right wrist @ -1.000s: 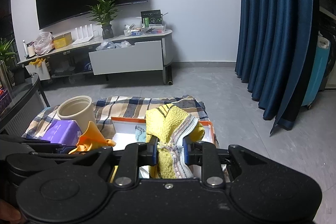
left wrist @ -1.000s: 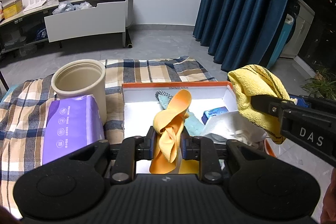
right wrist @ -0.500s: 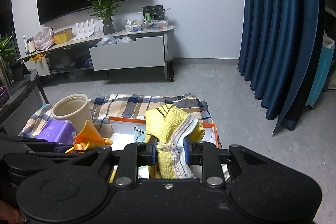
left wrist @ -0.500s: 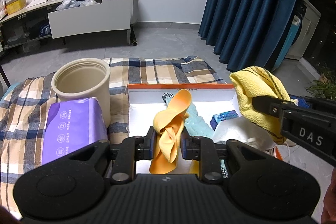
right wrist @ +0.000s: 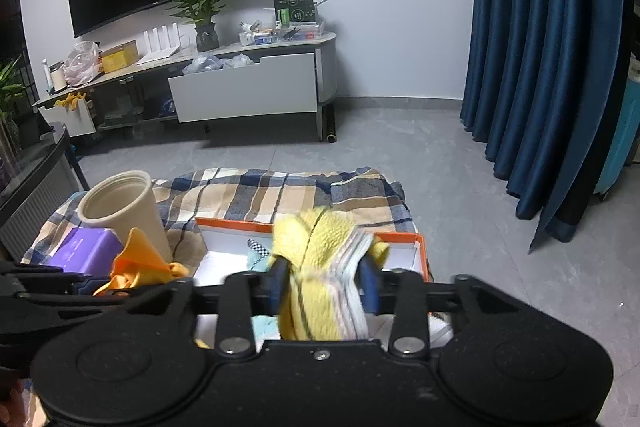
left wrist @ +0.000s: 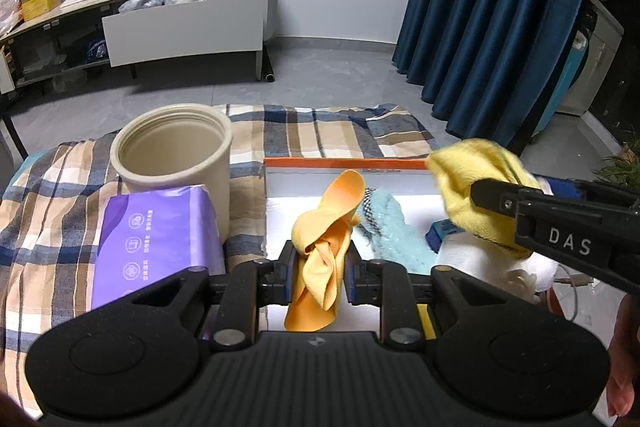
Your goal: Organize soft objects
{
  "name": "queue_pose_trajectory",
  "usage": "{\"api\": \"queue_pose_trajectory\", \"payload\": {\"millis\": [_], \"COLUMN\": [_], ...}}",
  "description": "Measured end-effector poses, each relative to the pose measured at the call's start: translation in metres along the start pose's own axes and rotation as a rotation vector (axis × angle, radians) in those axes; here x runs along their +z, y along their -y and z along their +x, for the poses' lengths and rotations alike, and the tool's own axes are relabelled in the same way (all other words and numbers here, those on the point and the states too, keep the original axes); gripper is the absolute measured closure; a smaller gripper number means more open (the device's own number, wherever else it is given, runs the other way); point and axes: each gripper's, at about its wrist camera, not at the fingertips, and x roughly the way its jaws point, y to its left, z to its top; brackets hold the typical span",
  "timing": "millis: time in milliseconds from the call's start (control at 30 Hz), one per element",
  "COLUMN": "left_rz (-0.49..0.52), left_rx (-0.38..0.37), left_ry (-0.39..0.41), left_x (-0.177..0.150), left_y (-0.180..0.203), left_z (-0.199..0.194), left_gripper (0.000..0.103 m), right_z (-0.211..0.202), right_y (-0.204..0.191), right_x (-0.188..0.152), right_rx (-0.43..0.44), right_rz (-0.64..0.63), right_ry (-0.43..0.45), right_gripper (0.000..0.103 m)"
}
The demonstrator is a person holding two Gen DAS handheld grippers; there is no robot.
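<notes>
My left hand-held gripper (left wrist: 319, 261) is clamped on a crumpled orange cloth (left wrist: 326, 239), which stands up between its two fingers and hangs a little below them, held above the near edge of the open orange-rimmed white cardboard box (left wrist: 344, 163). My right hand-held gripper (right wrist: 324, 283) is clamped on a bunched yellow towel with dark stripes and a pale striped edge (right wrist: 320, 267), also held over that box; in the left wrist view the same towel (left wrist: 476, 183) sits above the box's right side. Inside the box lie a fuzzy light-blue cloth (left wrist: 394, 227), a scrap of black-and-white checked fabric (left wrist: 370, 195), a small blue packet (left wrist: 438, 233) and some white soft material (left wrist: 480, 259). Left of the box, on the blue-and-tan plaid blanket (left wrist: 320, 127), stand an open cream cylindrical container (left wrist: 172, 155) and, just in front of it, a purple plastic-wrapped tissue pack (left wrist: 156, 239).
</notes>
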Motion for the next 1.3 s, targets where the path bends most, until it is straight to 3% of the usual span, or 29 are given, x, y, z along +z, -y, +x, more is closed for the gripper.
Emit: {"api": "queue_pose_trajectory", "payload": {"millis": [133,433,500,800,1067,1300], "left_rz": [0.001,0.012,0.016,0.037,0.047,0.059], "left_rx": [0.003,-0.02,-0.029,-0.046,0.007,0.05], "left_ry": [-0.004,-0.02,-0.029,-0.022,0.022,0.05], "left_x": [0.0,-0.003,-0.004,-0.013,-0.014,-0.023], "left_y": [0.0,0.005,0.006,0.011,0.014,0.02], "left_z": [0.002,0.011,0.013,0.001,-0.028,-0.057], "left_gripper": [0.078,0.076,0.065,0.051,0.031,0.007], "right_z": [-0.008,-0.039,-0.044,-0.066,-0.087,-0.11], "right_y": [0.004,0.012,0.013,0.01,0.005,0.002], "right_x": [0.0,-0.005,-0.006,-0.014,-0.021,-0.031], "right_rx": [0.014,0.017,0.016,0.013,0.009,0.002], "right_rz": [0.024,0.065,0.069,0.076,0.08,0.08], "right_ry": [0.03,0.101,0.102,0.125,0.146,0.168], "right_gripper": [0.037,0.033,0.033,0.033,0.032,0.031]}}
